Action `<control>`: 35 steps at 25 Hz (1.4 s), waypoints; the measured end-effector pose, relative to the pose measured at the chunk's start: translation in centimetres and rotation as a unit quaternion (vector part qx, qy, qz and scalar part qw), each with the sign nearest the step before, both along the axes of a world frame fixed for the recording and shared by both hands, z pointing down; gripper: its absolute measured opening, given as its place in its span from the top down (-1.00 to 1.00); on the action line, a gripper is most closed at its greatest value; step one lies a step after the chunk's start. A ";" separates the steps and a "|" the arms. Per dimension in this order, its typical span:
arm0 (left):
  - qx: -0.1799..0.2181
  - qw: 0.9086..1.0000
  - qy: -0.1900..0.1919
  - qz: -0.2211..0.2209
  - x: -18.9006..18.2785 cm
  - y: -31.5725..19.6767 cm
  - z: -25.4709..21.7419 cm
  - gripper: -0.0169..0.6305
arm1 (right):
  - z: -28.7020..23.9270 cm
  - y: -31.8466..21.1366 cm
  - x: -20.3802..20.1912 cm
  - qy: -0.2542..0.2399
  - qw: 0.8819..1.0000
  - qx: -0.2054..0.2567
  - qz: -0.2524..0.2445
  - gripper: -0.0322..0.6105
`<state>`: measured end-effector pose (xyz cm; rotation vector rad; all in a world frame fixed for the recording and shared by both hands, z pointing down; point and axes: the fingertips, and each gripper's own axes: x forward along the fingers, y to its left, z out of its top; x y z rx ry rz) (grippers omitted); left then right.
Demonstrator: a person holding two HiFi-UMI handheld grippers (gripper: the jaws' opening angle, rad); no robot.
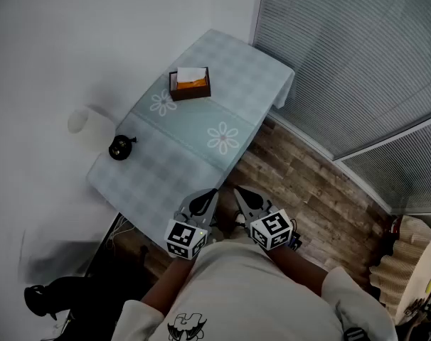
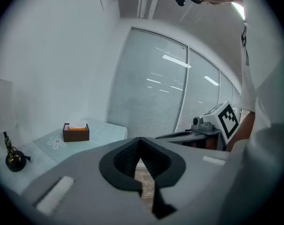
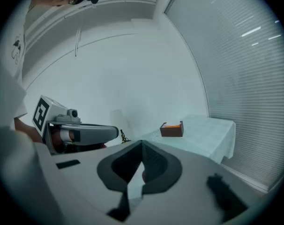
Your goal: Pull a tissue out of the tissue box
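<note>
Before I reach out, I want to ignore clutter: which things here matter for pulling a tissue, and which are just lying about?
For the job:
- tissue box, with a white tissue poking out
- left gripper and right gripper, both shut and empty, short of the table

Lying about:
- small black ornament at the table edge
- white lamp by the wall

One tissue box [image 1: 190, 84], one table [image 1: 201, 123], two grippers [image 1: 205, 199] [image 1: 242, 193]

table [image 1: 194, 130] | on it: tissue box [image 1: 190, 84], black ornament [image 1: 120, 147]
</note>
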<state>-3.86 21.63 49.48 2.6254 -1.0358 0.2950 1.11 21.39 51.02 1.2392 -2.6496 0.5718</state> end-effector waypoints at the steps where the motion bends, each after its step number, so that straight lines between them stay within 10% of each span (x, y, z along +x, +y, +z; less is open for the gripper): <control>1: -0.001 1.000 0.001 -0.002 -0.1 0.0 0.0 0.93 | -0.1 0.0 0.1 0.001 1.000 0.002 0.001 0.87; 35: -0.029 0.999 0.032 -0.005 -5.9 -5.4 2.9 0.93 | 2.9 -5.3 -6.2 0.041 0.999 -0.031 -0.014 0.87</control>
